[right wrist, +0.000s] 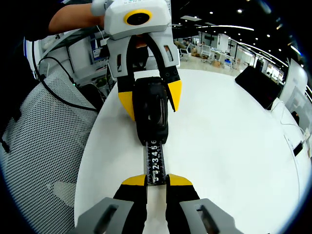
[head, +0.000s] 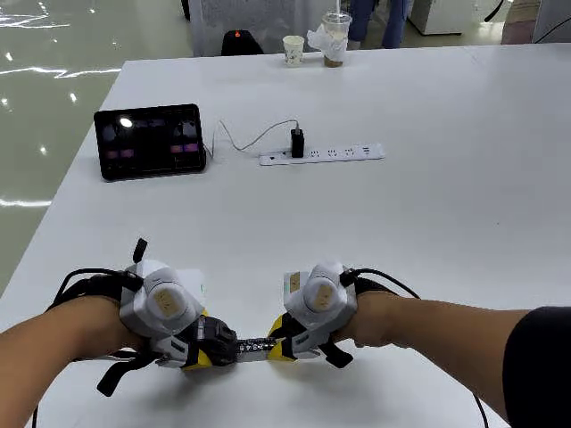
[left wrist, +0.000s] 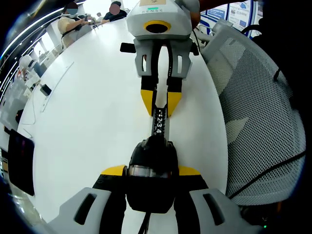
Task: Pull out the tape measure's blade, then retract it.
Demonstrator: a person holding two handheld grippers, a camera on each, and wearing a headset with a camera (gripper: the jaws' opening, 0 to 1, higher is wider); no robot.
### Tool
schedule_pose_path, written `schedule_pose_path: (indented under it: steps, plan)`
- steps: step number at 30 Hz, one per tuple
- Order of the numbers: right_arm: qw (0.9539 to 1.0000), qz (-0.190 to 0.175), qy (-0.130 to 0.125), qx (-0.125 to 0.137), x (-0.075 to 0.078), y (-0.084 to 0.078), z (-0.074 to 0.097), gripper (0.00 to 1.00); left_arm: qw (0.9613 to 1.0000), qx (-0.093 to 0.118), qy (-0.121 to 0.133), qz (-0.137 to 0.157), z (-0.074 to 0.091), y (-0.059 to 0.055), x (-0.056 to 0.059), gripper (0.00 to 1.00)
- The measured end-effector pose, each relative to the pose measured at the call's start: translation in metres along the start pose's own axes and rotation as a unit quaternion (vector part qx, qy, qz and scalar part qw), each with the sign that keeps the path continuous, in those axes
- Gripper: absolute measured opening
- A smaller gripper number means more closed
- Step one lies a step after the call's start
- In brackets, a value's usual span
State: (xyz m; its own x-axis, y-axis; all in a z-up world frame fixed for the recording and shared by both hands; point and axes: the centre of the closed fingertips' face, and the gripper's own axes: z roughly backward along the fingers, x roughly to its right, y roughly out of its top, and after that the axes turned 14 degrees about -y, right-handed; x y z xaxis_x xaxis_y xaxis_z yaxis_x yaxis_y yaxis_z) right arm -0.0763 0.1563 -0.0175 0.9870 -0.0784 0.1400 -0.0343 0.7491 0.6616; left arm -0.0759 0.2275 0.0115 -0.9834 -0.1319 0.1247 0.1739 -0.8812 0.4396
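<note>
The black tape measure case [left wrist: 152, 168] sits between the yellow-tipped fingers of my left gripper [left wrist: 152, 170], which is shut on it. A short length of blade [right wrist: 154, 161] with printed numbers runs out of the case [right wrist: 151, 109] to my right gripper [right wrist: 156, 180], shut on the blade's end. In the head view both grippers face each other near the table's front edge, left gripper [head: 201, 346] and right gripper [head: 278, 343] a hand's width apart, with the blade [head: 252, 343] bridging them just above the white table [head: 428, 232].
Further back on the table lie a dark tablet [head: 150, 141], a white power strip [head: 323, 154] with a black plug and thin cable. Cups [head: 335, 37] stand at the far edge. A mesh chair [left wrist: 258, 117] stands beside the table.
</note>
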Motion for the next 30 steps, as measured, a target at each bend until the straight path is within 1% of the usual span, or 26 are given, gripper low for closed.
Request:
schedule_pose_path:
  steps: [16,21,30]
  plan:
    - [0.9999,-0.009,0.001,-0.005,0.004,-0.010,0.010,0.11,1.0000,0.001,0.000,0.002,0.000,0.000,0.000,0.32]
    - [0.9999,-0.007,0.001,-0.008,0.006,-0.015,0.013,0.11,1.0000,0.001,-0.001,0.002,0.000,0.000,0.000,0.32]
    - [0.9999,-0.005,0.001,-0.010,0.007,-0.019,0.016,0.11,1.0000,0.002,0.000,0.003,0.000,0.000,-0.001,0.32]
